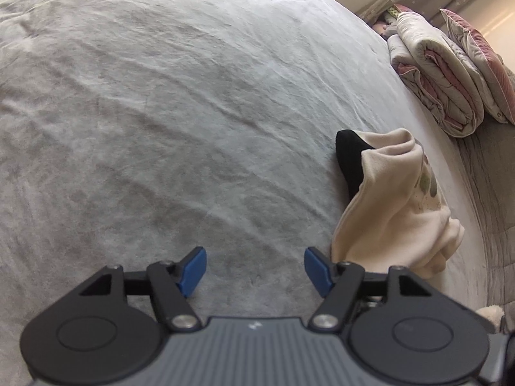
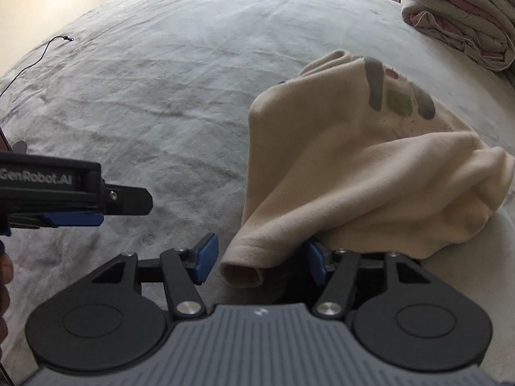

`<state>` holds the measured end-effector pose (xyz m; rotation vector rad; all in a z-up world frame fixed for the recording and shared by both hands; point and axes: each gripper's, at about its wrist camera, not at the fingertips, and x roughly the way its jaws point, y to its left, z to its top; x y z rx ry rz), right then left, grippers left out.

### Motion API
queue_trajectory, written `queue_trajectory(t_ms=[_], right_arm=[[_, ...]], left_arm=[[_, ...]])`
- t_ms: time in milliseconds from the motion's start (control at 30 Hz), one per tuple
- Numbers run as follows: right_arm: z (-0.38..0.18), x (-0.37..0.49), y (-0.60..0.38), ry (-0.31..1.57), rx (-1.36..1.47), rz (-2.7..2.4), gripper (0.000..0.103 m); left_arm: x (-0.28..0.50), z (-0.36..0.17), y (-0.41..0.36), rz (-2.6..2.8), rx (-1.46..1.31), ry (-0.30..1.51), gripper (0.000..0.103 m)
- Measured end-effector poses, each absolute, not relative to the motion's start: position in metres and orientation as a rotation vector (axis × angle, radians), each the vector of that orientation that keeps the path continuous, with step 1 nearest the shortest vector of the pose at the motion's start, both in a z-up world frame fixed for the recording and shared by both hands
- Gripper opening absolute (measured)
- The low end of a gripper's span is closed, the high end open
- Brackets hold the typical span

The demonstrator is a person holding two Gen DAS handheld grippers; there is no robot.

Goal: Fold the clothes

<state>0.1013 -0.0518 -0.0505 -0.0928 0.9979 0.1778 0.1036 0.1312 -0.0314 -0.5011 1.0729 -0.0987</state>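
Observation:
A cream sweatshirt (image 2: 370, 167) with a grey and green print lies crumpled on the grey bedsheet (image 2: 161, 80). Its sleeve cuff (image 2: 241, 271) rests between the spread fingers of my right gripper (image 2: 260, 259), which is open and not clamped on it. In the left wrist view the sweatshirt (image 1: 389, 202) lies to the right, with a black garment (image 1: 349, 157) sticking out from under it. My left gripper (image 1: 256, 270) is open over bare sheet, just left of the sweatshirt, with nothing between its blue pads (image 1: 193, 270). From the right wrist view the left gripper (image 2: 128, 204) appears side-on at the left.
A folded pink and grey quilt (image 2: 457, 16) sits at the far right of the bed, with a pillow (image 1: 479, 64) beside it. A thin black cable (image 2: 42, 54) lies on the sheet at the far left. A hand (image 2: 4, 273) shows at the left edge.

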Motion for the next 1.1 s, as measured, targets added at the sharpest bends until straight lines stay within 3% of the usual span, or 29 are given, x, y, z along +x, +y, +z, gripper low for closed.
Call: queue_trajectory(t_ms=[200, 233, 267, 300, 333, 967, 1100], right_arm=[[-0.071, 0.103, -0.051, 0.994, -0.063, 0.165, 0.062], [-0.071, 0.101, -0.051, 0.976, -0.075, 0.161, 0.057], [-0.07, 0.1, -0.052, 0.955, -0.085, 0.154, 0.041], [-0.069, 0.099, -0.054, 0.936, -0.092, 0.147, 0.015], [-0.068, 0.099, -0.058, 0.922, -0.077, 0.146, 0.006], [-0.009, 0.025, -0.202, 0.577, 0.255, 0.052, 0.007], [-0.011, 0.036, -0.237, 0.624, 0.432, 0.045, 0.007]], left_arm=[[0.104, -0.032, 0.132, -0.099, -0.51, 1.077, 0.069], [0.105, -0.032, 0.132, -0.1, -0.511, 1.076, 0.069], [0.105, -0.032, 0.132, -0.101, -0.511, 1.076, 0.069], [0.105, -0.032, 0.132, -0.1, -0.509, 1.076, 0.069], [0.105, -0.033, 0.132, -0.1, -0.505, 1.077, 0.069], [0.095, -0.041, 0.088, -0.327, -0.509, 1.02, 0.069], [0.095, -0.045, 0.08, -0.334, -0.538, 1.005, 0.068]])
